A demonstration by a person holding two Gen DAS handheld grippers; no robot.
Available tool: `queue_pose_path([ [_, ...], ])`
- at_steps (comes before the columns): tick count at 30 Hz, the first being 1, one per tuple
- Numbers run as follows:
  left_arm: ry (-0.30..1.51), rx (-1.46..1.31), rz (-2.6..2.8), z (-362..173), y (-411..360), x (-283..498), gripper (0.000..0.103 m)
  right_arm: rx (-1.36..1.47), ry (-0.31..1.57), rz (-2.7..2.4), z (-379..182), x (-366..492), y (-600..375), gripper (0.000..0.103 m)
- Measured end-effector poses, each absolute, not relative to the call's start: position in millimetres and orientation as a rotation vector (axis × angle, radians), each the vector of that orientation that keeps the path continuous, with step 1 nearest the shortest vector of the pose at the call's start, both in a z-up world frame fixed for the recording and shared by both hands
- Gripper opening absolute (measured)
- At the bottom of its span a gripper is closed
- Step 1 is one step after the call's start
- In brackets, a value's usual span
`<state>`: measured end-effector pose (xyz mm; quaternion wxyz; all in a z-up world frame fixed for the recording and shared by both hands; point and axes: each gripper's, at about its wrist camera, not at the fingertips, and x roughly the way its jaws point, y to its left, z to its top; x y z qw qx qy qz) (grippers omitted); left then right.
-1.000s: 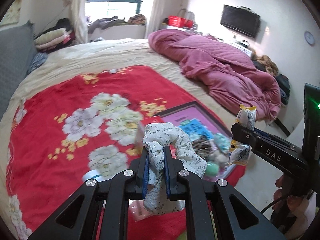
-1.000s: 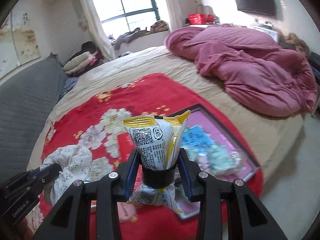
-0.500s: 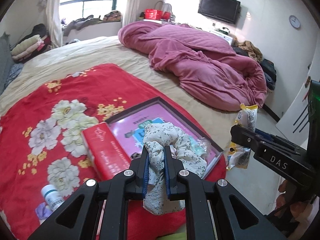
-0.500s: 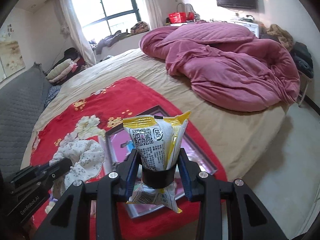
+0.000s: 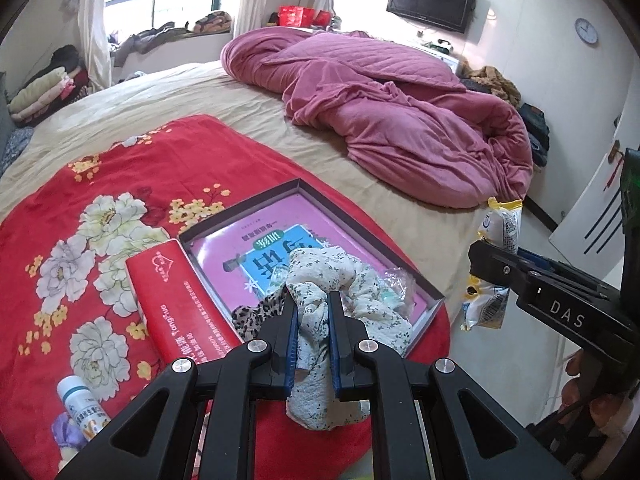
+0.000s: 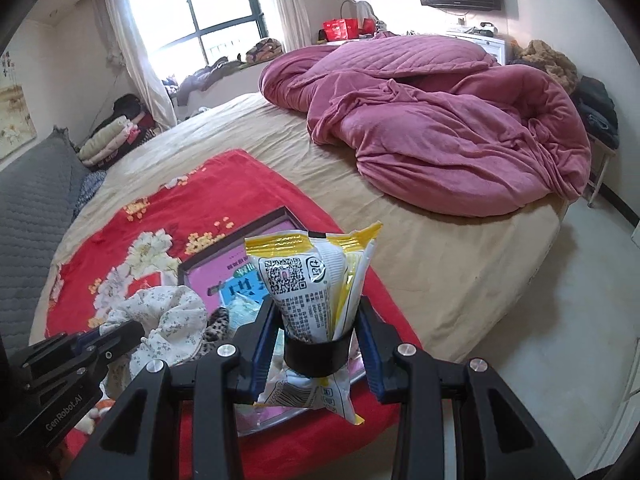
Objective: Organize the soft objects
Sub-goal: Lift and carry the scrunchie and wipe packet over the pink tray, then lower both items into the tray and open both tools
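Note:
My left gripper (image 5: 313,304) is shut on a white floral fabric scrunchie (image 5: 360,292), which hangs over the near corner of a shallow dark-rimmed tray (image 5: 240,204) with a pink printed floor. A leopard-print scrunchie (image 5: 250,316) and a crumpled clear wrapper (image 5: 394,284) lie in that tray. To the right, my right gripper (image 6: 316,304) is shut on a yellow and white snack packet (image 6: 308,280) with a black band around its middle. It holds the packet upright above the tray's (image 6: 240,240) near right edge. The left gripper (image 6: 128,330) and its scrunchie (image 6: 168,312) show at the lower left.
The tray rests on a red flowered blanket (image 5: 100,200) on a beige bed. A red tissue pack (image 5: 176,300) lies against the tray's left side, a small white bottle (image 5: 80,404) nearer me. A bunched pink quilt (image 5: 400,120) fills the far right. Bare floor (image 6: 560,320) lies right of the bed.
Both grippers have travelled across the bed toward the tray and sunk a little, so the tray sits closer and more central. Both grips are unchanged.

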<state>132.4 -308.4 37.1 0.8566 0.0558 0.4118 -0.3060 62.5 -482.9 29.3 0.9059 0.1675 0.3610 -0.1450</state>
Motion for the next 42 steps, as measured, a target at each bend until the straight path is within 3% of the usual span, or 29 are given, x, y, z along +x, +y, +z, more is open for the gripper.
queue_pose_path([
  [42,1.007,0.190,-0.610,-52.3,-354.3,181.1,0.013,0.251,1.027,-0.187,-77.0,181.9,-507.7,0.039],
])
